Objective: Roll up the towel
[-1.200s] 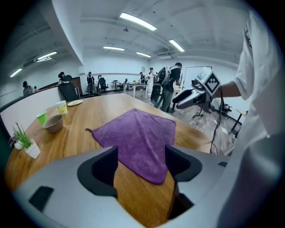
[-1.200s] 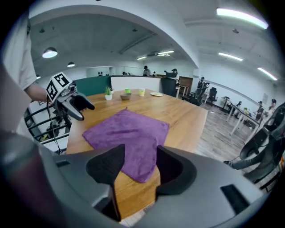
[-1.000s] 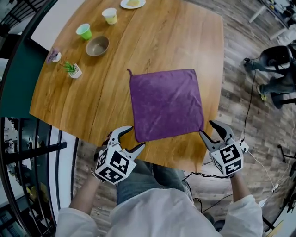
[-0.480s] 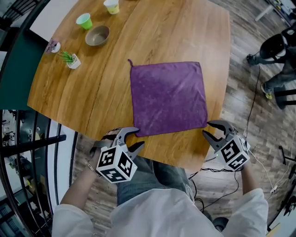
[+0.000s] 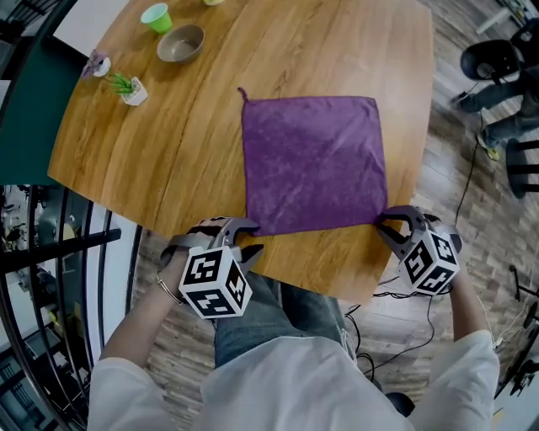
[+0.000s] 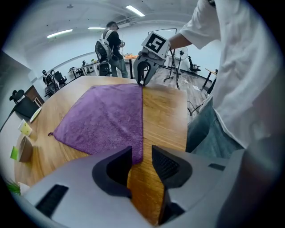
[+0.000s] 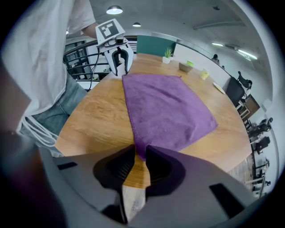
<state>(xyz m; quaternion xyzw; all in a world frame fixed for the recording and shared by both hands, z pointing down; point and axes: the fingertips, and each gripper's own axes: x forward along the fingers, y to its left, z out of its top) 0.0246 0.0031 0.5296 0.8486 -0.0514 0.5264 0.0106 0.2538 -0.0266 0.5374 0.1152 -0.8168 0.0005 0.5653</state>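
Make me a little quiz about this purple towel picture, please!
1. True or false: the towel is already rolled up.
2. What colour is the cup nearest the bowl? A green, B red, C blue.
3. Fill in: the left gripper and the right gripper each sit at a near ____ of the towel.
Key: 1 false, it lies flat on the table; 2 A; 3 corner.

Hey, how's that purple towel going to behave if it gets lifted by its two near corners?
Likely floppy: the purple towel lies thin and flat on the wooden table, so it should sag between corners. Probably light; its fuzzy pile should grip rather than slip.
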